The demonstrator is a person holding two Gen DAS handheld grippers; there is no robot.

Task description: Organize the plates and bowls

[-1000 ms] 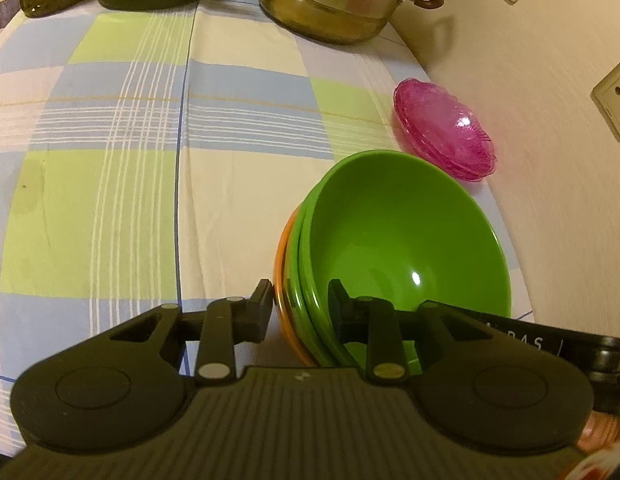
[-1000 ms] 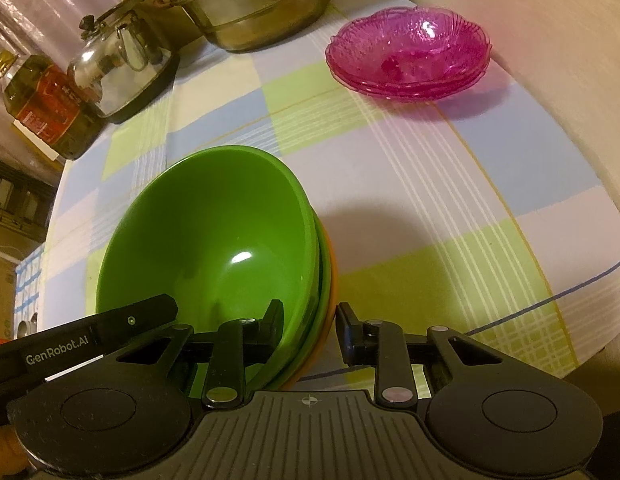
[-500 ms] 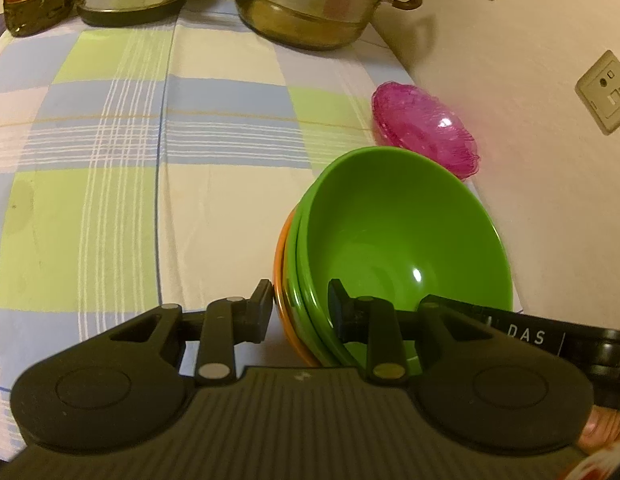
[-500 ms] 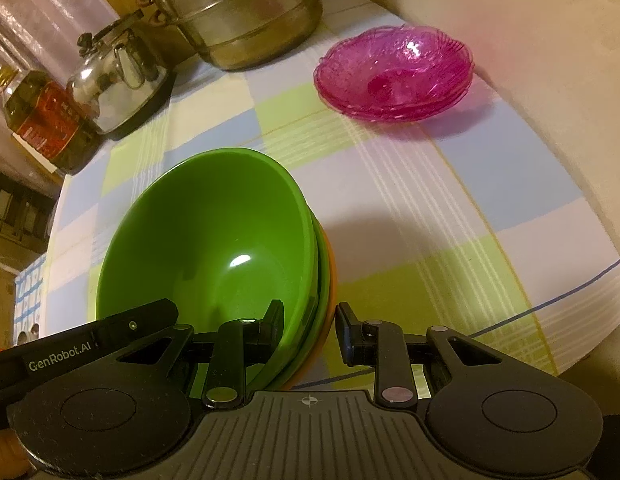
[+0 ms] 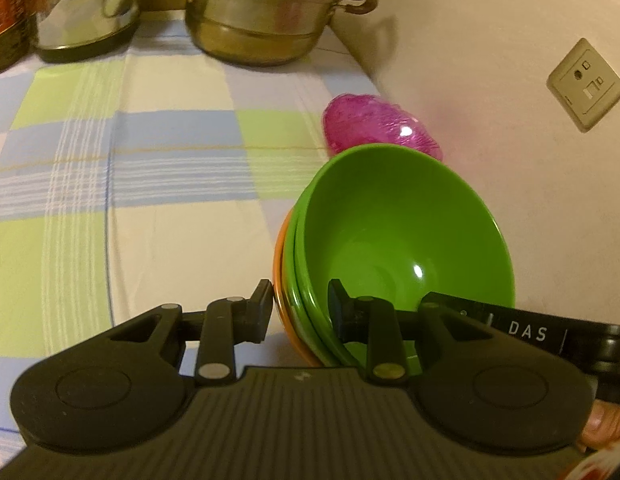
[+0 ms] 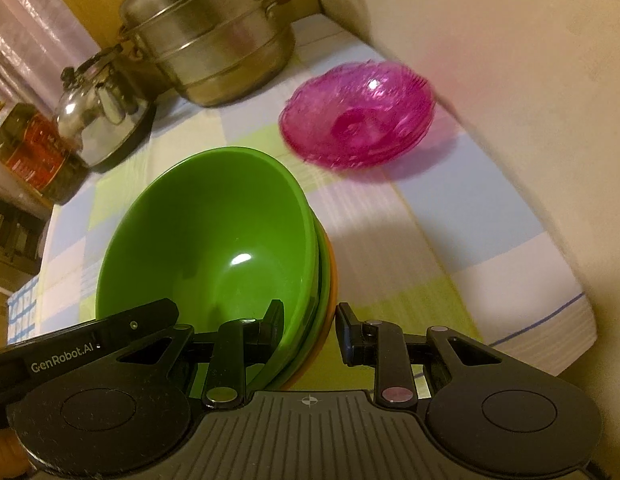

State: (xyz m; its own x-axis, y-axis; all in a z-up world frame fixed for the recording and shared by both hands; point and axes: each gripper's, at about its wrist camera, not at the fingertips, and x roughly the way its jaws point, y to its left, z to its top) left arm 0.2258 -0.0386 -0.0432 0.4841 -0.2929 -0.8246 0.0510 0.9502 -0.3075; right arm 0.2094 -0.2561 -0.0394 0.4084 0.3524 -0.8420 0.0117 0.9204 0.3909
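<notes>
Both grippers, left and right, clamp opposite rims of the bowl stack, carried between them above the cloth; pink plates lie ahead by the wall, nearer the right

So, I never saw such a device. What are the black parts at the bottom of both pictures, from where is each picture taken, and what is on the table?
No robot is here: a person holds a two-finger gripper in each hand, with a camera on each looking along its fingers. In the left picture, the left gripper pinches one side of a stack of bowls, two green in an orange one. In the right picture, the right gripper pinches the opposite side. On the checked tablecloth lie pink glass dishes near the wall, a steel steamer pot, a kettle and a bottle.
</notes>
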